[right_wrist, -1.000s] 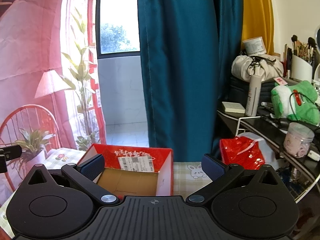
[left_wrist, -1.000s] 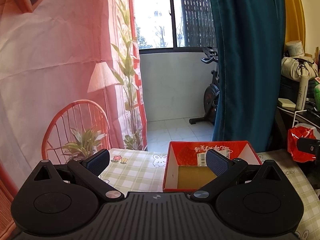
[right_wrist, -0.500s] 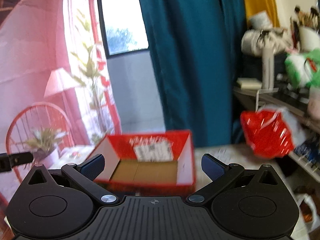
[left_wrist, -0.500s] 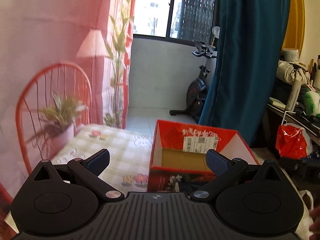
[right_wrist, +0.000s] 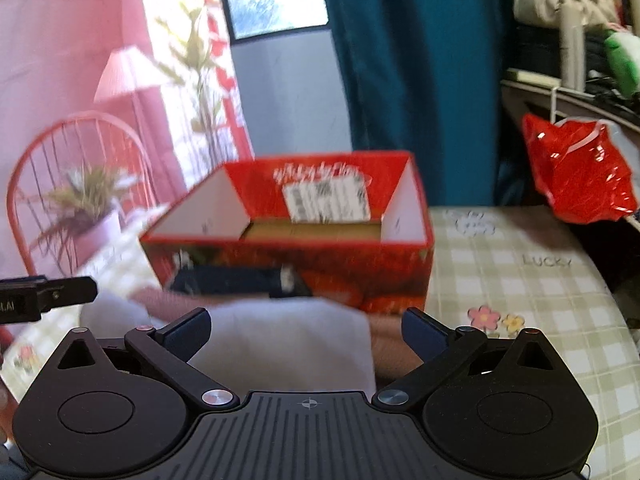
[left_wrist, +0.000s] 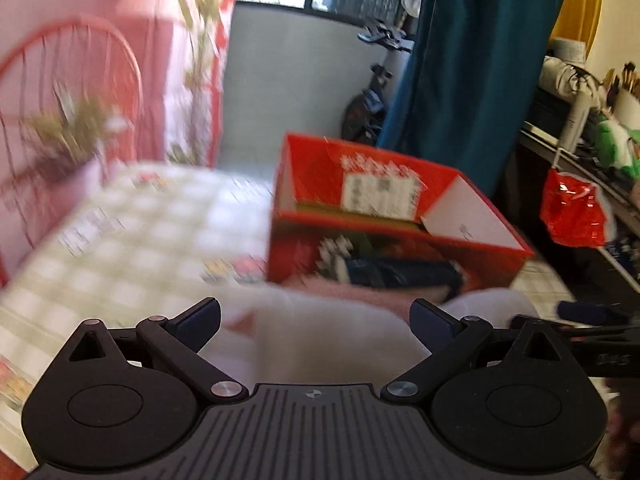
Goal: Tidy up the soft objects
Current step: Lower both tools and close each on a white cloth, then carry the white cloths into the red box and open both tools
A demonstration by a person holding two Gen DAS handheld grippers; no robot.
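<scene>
your left gripper (left_wrist: 315,315) and right gripper (right_wrist: 306,322) both have their fingers spread wide, pinching nothing. the soft things lie right under them: a white folded cloth (right_wrist: 288,344) on the checked cover (right_wrist: 520,280) of the worktop, just in front of the red box (right_wrist: 296,240), with a pinkish piece (right_wrist: 168,300) showing at its far edge, touching it. the left wrist view shows the same pale heap (left_wrist: 328,332), too blurred to tell one item from another.

expect the cloth to be light and limp. it should sag and unfold if you lift it by one corner, so take it at a folded edge or pinch through several layers near the middle, one gripper at each end if you want it to keep its shape. it looks neither slippery nor fragile.

the box stands open with a bare cardboard floor, a likely place for them. a white shipping label (right_wrist: 326,198) with a barcode sits on its inner wall, its print unreadable, as is the white lettering above it. the cover reads "lucky" (right_wrist: 546,262).
</scene>
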